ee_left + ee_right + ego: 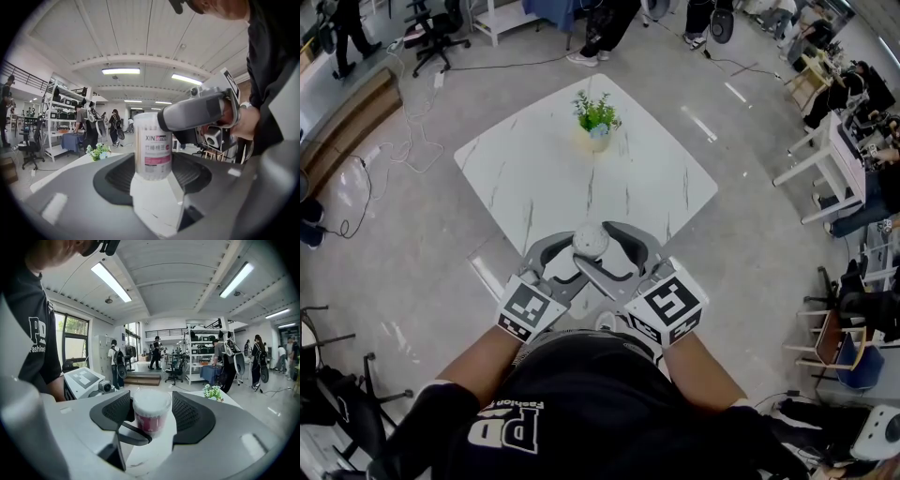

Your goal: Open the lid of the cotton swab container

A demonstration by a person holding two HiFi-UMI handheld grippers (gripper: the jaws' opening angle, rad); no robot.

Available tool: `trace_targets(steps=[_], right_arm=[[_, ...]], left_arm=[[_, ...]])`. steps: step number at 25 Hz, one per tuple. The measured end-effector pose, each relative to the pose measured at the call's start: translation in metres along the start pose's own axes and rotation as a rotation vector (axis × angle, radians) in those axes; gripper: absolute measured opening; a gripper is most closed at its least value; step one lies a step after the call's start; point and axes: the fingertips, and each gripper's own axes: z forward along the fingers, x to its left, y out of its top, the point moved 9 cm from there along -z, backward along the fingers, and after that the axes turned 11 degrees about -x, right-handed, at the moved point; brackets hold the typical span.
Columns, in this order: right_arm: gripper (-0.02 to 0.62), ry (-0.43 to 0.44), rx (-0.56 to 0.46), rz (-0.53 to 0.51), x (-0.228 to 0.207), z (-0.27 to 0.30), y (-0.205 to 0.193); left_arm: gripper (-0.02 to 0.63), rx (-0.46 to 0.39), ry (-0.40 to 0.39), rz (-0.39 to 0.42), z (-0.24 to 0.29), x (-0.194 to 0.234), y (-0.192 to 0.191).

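I saw the cotton swab container (152, 150) as translucent white, with a pink band across its label and dark lettering above that. Its lid (151, 404) was a frosted white. The left claw (152, 171) and right claw (151, 417) were both pale grey, with black ribbed pads (117, 176). Their marker cubes (530, 309) carried black squares on white. The counter (534, 178) was white with thin dark marble veins. At the counter's middle, the plant (596, 114) was green in a pale pot. Around the counter, the floor (403, 272) was glossy grey. The person's shirt (581, 412) was black with white lettering.
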Motion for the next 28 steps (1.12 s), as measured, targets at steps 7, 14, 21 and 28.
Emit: trace_targets(steps=[7, 14, 21, 28], right_arm=[[0.253, -0.035, 0.038, -0.021, -0.003, 0.0, -0.005], [0.25, -0.016, 0.045, 0.026, -0.007, 0.001, -0.004], [0.247, 0.027, 0.038, 0.094, -0.005, 0.004, -0.003], [0.249, 0.019, 0.02, 0.122, -0.009, 0.002, -0.002]], left_arm=[[0.298, 0.008, -0.014, -0.007, 0.004, -0.001, -0.001], [0.298, 0.033, -0.012, -0.005, 0.007, 0.0, -0.004], [0.291, 0.068, -0.003, 0.021, 0.004, 0.001, -0.01], [0.29, 0.062, -0.013, 0.025, 0.004, 0.001, -0.01]])
